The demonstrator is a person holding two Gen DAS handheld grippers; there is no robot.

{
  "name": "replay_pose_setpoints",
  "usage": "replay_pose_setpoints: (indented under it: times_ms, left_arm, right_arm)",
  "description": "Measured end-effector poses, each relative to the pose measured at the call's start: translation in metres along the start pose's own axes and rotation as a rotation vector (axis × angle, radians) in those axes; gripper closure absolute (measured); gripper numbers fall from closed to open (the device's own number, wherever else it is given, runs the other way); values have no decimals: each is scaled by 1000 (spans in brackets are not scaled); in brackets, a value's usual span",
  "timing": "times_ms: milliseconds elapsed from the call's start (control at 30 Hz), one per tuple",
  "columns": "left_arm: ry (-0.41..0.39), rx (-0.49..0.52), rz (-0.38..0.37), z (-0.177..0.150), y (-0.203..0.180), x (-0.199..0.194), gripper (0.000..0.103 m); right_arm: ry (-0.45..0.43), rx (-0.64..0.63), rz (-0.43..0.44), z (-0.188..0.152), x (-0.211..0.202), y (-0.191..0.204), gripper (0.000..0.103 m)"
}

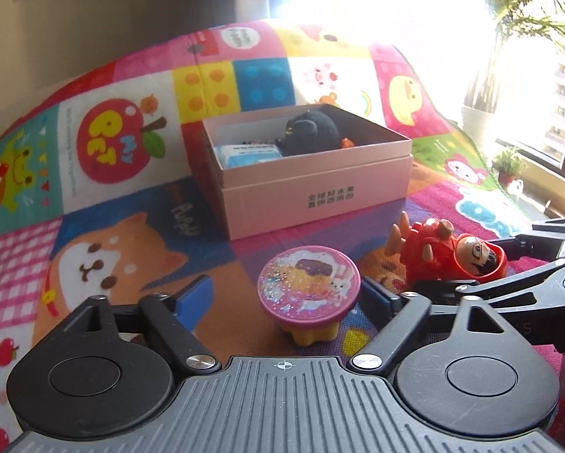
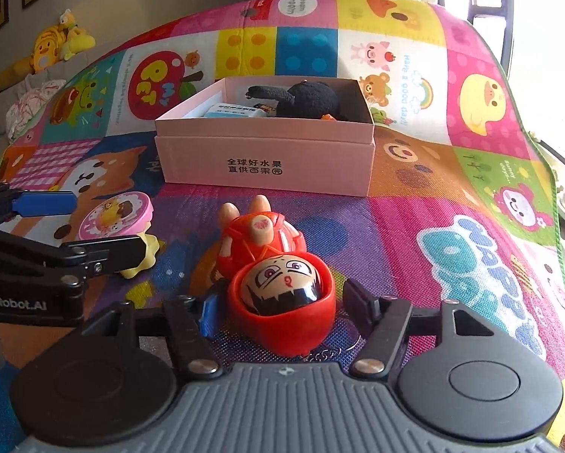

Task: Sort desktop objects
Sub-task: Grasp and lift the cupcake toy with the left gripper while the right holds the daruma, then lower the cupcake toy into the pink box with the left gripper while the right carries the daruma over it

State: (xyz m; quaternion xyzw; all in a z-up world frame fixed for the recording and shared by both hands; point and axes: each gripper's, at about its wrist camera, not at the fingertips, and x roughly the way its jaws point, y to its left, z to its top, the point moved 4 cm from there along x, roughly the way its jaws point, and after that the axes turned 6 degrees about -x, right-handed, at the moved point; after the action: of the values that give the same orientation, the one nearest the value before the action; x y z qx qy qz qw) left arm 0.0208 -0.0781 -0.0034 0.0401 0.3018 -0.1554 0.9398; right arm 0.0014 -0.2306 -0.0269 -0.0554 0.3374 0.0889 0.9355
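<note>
Left gripper (image 1: 282,298) spread wide, blue-padded fingers (image 1: 193,294) low over the mat (image 1: 131,196), one on each side of the cup (image 1: 308,294), neither touching it, nothing gripped. Cup upright on the mat between those fingers: pink round lid with a cartoon print, yellow fluted base below. Seen again from the right wrist at far left, the left gripper (image 2: 90,226) open around the cup (image 2: 118,222), blue finger on the far side, black finger on the near side.

Farther back, centre: pink box (image 1: 312,192) open on top, dark printed characters on its near wall. Inside, a black plush (image 1: 311,132) toward the right and a pale blue packet (image 1: 246,153) toward the left.

Right of the cup, near side of the box: red figure (image 1: 448,260) lying on its side on the mat, tan spikes pointing toward the box, painted face toward the near edge.

Right gripper (image 2: 278,309) open, fingers (image 2: 209,311) flanking the head of the red figure (image 2: 278,283), left pad just beside the red shell, right finger apart from it; contact on the left hard to judge, no closed grip visible. Figure well apart from the box (image 2: 267,162), cup just to its left.

Far left, off the mat: yellow plush toys (image 2: 56,43) against the wall.
</note>
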Motion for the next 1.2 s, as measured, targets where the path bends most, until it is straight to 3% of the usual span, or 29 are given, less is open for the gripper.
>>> replay_pose_setpoints:
  times_ms: [233, 400, 667, 767, 833, 900, 1067, 1200]
  left_arm:
    - [19, -3, -13, 1, 0, 12, 26]
    - [21, -6, -60, 0, -3, 10, 42]
    - [28, -7, -63, -4, 1, 0, 41]
    - [25, -2, -58, -6, 5, -8, 41]
    - [25, -9, -56, -7, 9, -12, 41]
    - [25, -14, -54, -8, 11, -15, 41]
    - [16, -37, -48, -7, 16, -22, 42]
    - [-23, -26, -46, 9, 17, -26, 42]
  right_arm:
    - [1, 29, -14, 0, 1, -4, 29]
    - [3, 24, -9, 0, 1, -3, 27]
    - [14, -26, -17, 2, 4, 5, 25]
    - [-40, -114, -54, 9, 1, 15, 26]
    - [-50, -179, -67, 14, 1, 20, 29]
    - [-12, -198, -29, 19, 4, 22, 43]
    - [59, -156, 45, 22, -3, 12, 50]
    - [-17, -62, 68, 42, -37, -12, 50]
